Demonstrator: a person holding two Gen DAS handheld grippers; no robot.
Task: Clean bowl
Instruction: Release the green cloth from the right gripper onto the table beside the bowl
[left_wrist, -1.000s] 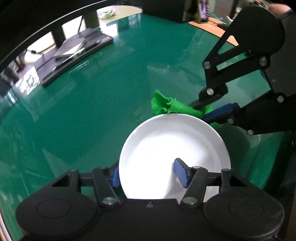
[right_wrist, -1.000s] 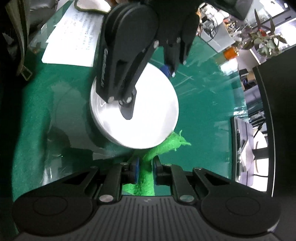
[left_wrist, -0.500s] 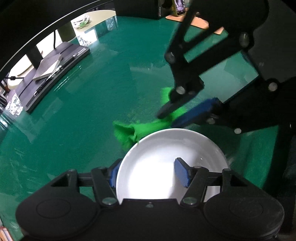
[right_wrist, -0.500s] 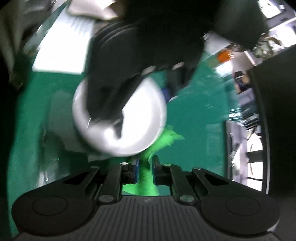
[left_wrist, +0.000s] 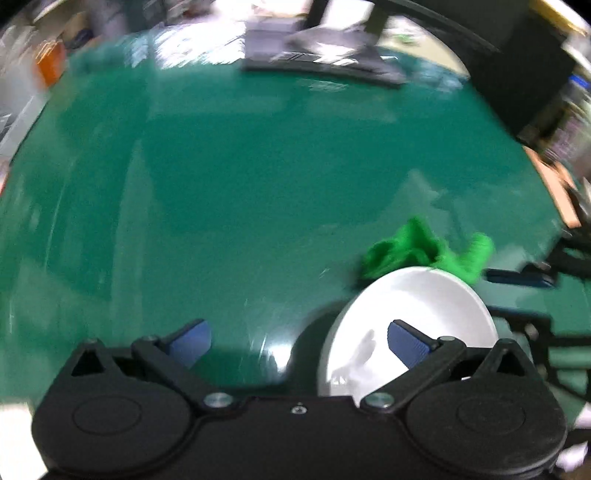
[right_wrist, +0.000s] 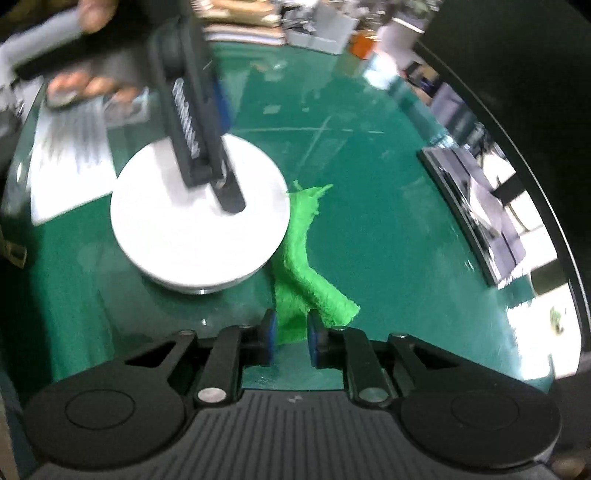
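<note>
A white bowl (left_wrist: 424, 306) stands upright on the green table, low and right in the left wrist view. My left gripper (left_wrist: 297, 332) is open and still opening. Its right pad hangs over the bowl's inside, its left pad over bare table, and neither touches the rim. A green cloth (left_wrist: 417, 247) lies just beyond the bowl. In the right wrist view the bowl (right_wrist: 177, 236) sits left of centre with one left finger (right_wrist: 229, 188) above it. My right gripper (right_wrist: 291, 332) has the green cloth (right_wrist: 303, 258) filling the gap between its pads, and its jaws are opening.
A white printed sheet (right_wrist: 66, 158) lies left of the bowl, and a person's hand (right_wrist: 85, 85) shows above it. A dark flat device (right_wrist: 476, 210) sits at the table's right edge, also visible as a dark flat device (left_wrist: 325, 55) in the left wrist view. Open green tabletop (left_wrist: 240, 184) stretches ahead.
My left gripper let go of the bowl's rim, spread its jaws wide and rolled, so the bowl now sits to its right. My right gripper rolled too, its pads slightly wider around the cloth.
</note>
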